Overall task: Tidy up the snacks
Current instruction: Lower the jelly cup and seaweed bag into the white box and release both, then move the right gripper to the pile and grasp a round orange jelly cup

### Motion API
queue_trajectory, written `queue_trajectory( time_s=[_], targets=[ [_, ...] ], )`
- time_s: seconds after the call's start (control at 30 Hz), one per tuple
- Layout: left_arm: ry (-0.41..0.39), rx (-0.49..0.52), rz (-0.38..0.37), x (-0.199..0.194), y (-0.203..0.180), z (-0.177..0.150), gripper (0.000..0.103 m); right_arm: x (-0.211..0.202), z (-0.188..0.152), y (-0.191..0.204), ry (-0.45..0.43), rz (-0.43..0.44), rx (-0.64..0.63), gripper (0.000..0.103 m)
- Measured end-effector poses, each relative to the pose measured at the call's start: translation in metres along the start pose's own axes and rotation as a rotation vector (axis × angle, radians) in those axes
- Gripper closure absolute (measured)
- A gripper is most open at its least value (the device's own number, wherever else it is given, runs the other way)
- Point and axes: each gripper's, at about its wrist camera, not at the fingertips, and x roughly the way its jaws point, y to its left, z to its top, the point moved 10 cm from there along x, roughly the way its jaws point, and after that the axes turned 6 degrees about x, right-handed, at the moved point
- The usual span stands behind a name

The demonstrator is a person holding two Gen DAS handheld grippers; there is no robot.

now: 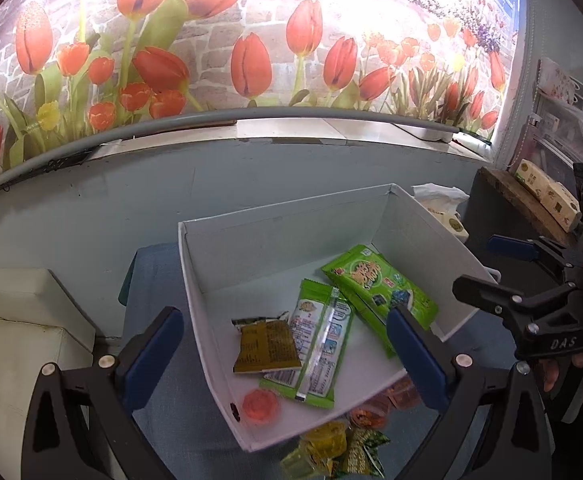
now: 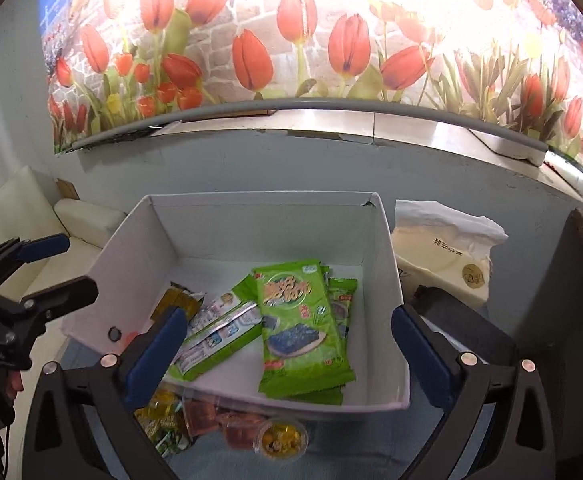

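Observation:
A white open box [image 1: 275, 216] [image 2: 259, 224] stands on a blue cloth. Inside lie green seaweed packs [image 1: 379, 284] [image 2: 299, 320], a green-and-white sachet [image 1: 319, 344] [image 2: 215, 332], a brown-gold packet [image 1: 265, 346] [image 2: 177, 298] and an orange jelly cup [image 1: 259, 406]. In front of the box lie loose snacks: jelly cups [image 1: 367, 416] [image 2: 279, 438], a yellow cup [image 1: 327, 438] and small green packets [image 1: 361, 458] [image 2: 163, 428]. My left gripper [image 1: 283, 356] is open and empty above the box's near edge. My right gripper [image 2: 283, 356] is open and empty over the box; it also shows in the left wrist view [image 1: 487, 268].
A tissue pack [image 2: 443, 252] [image 1: 439, 204] sits right of the box. A white cushioned seat [image 1: 19, 320] [image 2: 31, 216] is to the left. A dark stand [image 2: 467, 328] is at the right. A tulip-print wall and grey ledge [image 1: 251, 128] run behind.

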Motion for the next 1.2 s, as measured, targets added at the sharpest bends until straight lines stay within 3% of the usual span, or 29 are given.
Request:
queue_trajectory(
  time_s=[0.27, 0.5, 0.7, 0.9, 1.03, 1.2],
  targets=[
    [-0.040, 0.012, -0.016, -0.046, -0.021, -0.036, 0.000, -0.036, -0.061, -0.006, -0.010, 0.011, 0.012, 0.000],
    [-0.051, 0.009, -0.057, -0.078, -0.047, -0.090, 0.000, -0.018, -0.121, -0.027, 0.074, 0.053, 0.092, 0.000],
    [-0.038, -0.058, -0.095, -0.090, -0.056, -0.126, 0.000, 0.009, -0.134, -0.037, 0.107, 0.096, 0.182, 0.000],
    [-0.003, -0.083, -0.074, -0.089, -0.048, -0.146, 0.000, 0.033, -0.133, -0.038, 0.122, 0.091, 0.170, 0.000],
    [0.003, -0.097, -0.068, -0.089, -0.041, -0.150, 0.000, 0.044, -0.133, -0.040, 0.128, 0.122, 0.220, 0.007],
    [0.013, -0.102, -0.060, -0.086, -0.036, -0.153, 0.000, 0.049, -0.135, -0.035, 0.135, 0.168, 0.219, 0.038]
  ],
)
